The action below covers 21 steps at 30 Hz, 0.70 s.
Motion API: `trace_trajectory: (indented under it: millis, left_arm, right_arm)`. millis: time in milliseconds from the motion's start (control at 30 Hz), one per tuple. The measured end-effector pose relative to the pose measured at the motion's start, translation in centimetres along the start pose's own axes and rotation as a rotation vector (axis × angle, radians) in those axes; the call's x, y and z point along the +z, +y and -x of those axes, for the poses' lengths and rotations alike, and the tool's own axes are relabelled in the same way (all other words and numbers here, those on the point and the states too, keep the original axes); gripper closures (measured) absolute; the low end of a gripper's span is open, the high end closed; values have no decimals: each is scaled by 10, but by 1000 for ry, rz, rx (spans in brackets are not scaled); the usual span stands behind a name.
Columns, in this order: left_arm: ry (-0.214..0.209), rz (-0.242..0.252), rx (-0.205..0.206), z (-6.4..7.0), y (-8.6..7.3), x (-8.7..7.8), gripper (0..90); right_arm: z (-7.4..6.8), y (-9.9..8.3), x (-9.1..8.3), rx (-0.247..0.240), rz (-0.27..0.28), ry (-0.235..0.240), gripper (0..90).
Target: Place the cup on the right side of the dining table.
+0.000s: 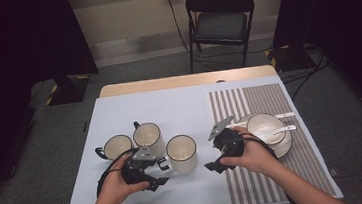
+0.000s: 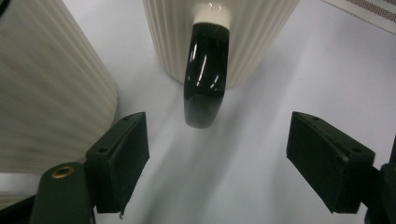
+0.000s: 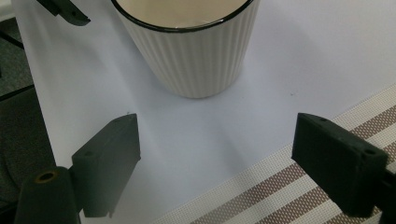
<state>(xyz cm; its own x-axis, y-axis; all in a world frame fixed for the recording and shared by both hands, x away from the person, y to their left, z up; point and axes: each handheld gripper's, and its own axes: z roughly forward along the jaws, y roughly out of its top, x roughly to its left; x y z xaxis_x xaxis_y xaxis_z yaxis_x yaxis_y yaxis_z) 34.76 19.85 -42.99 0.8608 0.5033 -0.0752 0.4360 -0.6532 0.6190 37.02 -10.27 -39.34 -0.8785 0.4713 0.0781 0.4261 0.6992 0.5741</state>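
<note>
Three cream ribbed mugs with black rims stand on the pale mat: a left mug (image 1: pixel 116 147), a middle mug (image 1: pixel 148 138) and a right mug (image 1: pixel 182 153). My left gripper (image 1: pixel 161 171) is open just left of the right mug. In the left gripper view the right mug (image 2: pixel 261 32) shows its black handle (image 2: pixel 205 79), which hangs ahead of the open left gripper (image 2: pixel 217 158) without touching it; the middle mug (image 2: pixel 46 93) is close at the left. My right gripper (image 1: pixel 210 154) is open to the right of that mug. In the right gripper view the right gripper (image 3: pixel 217 163) faces the mug (image 3: pixel 187 51), a short gap away.
A white bowl (image 1: pixel 265 124) with spoons sits on a plate on the striped placemat (image 1: pixel 264 99), just behind my right hand. The placemat's edge (image 3: pixel 280 186) lies under the right jaw. A black folding chair (image 1: pixel 219 20) stands beyond the table's far edge (image 1: pixel 187 81).
</note>
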Motion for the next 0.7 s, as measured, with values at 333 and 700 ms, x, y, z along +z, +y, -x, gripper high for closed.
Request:
trace_trajectory:
  millis: [333, 700]
  left_arm:
    - [7, 11, 0, -3, 4, -2, 229]
    - [9, 10, 14, -1, 9, -2, 240]
  right_arm:
    - [1, 15, 1, -12, 9, 3, 143]
    - [7, 28, 4, 15, 15, -7, 142]
